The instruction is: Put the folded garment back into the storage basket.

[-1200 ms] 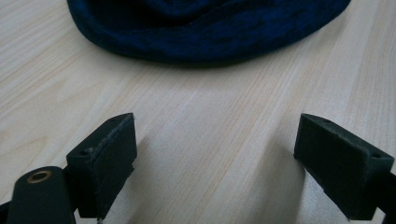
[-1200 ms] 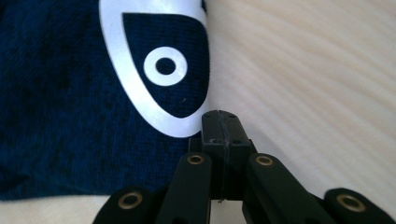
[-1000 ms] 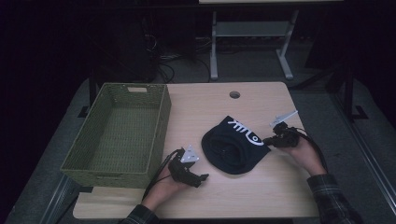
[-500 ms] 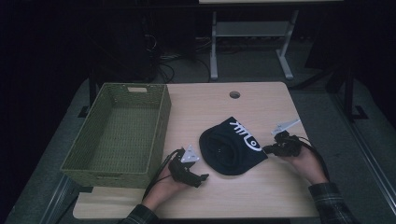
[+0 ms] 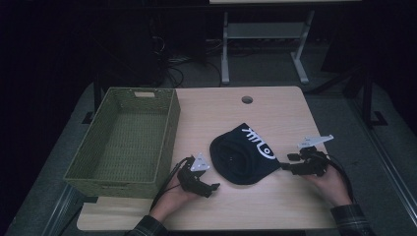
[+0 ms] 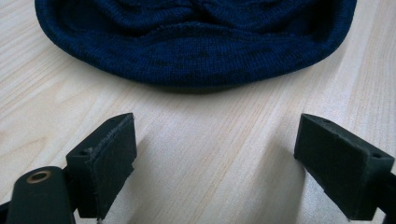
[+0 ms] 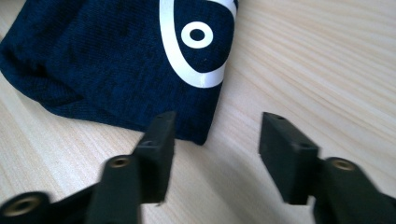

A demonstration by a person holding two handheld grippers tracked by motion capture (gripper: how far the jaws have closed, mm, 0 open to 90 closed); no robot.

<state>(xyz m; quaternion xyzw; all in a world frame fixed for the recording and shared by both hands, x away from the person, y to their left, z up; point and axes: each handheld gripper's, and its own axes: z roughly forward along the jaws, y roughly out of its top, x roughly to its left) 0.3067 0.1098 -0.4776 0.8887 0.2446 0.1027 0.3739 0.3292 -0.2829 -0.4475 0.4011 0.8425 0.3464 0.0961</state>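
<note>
The hat (image 5: 244,156) lay flat on the table (image 5: 275,108), at three o'clock from the basket (image 5: 129,140). The right gripper (image 5: 284,167), its jaws just spread and empty, sat at the hat's four o'clock; the left gripper (image 5: 215,187), jaws released, at its seven o'clock.

Matt ribbed-knit cloth hat (image 5: 243,156), smooth pale wood-grain table (image 5: 236,206), rough woven wicker basket (image 5: 123,142)

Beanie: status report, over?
Left gripper open, short of beanie. Right gripper jaws just opened, corner released. Basket empty alongside.
</note>
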